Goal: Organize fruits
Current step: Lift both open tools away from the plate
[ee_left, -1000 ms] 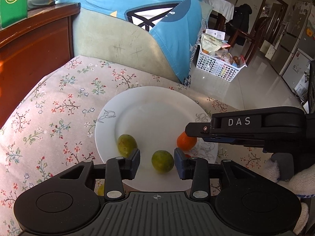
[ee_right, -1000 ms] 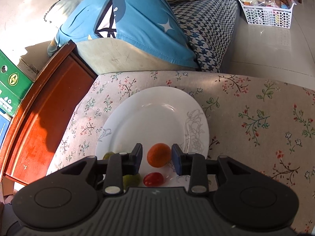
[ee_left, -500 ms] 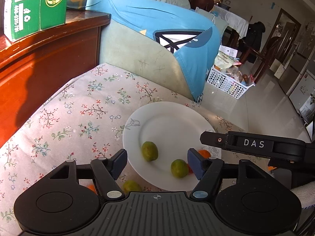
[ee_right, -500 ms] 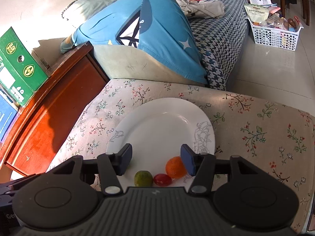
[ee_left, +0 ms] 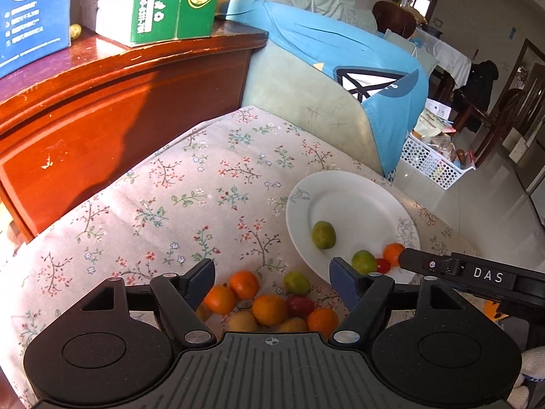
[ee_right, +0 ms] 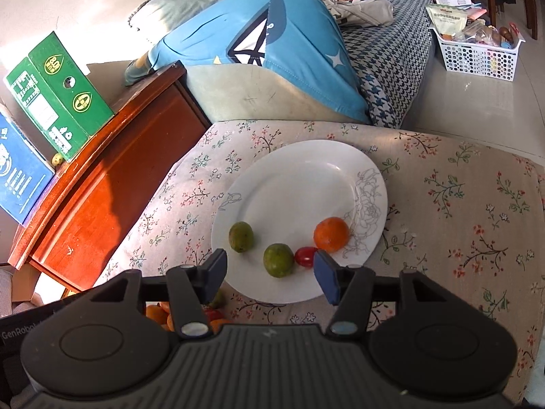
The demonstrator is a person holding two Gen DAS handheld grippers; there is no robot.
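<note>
A white plate point(ee_right: 306, 173) lies on the floral cloth. On it are two green fruits point(ee_right: 241, 237) point(ee_right: 278, 259), a small red fruit point(ee_right: 305, 256) and an orange point(ee_right: 331, 234). The plate point(ee_left: 344, 194) also shows in the left wrist view. My right gripper point(ee_right: 270, 272) is open and empty above the plate's near rim. My left gripper point(ee_left: 272, 281) is open and empty above a pile of loose fruit point(ee_left: 269, 308) on the cloth: oranges, a red one, yellow ones, a green one. The right gripper's finger point(ee_left: 453, 269) reaches in at the right.
A wooden cabinet point(ee_left: 112, 102) with green point(ee_left: 170, 0) and blue point(ee_left: 30, 10) boxes stands to the left. A sofa with a blue cover point(ee_right: 272, 44) is behind. A white basket point(ee_right: 477, 54) sits on the floor far right.
Both grippers have opened wide and pulled back and up from the plate. The orange and a green fruit stay on the plate. The left view has swung left, showing the fruit pile.
</note>
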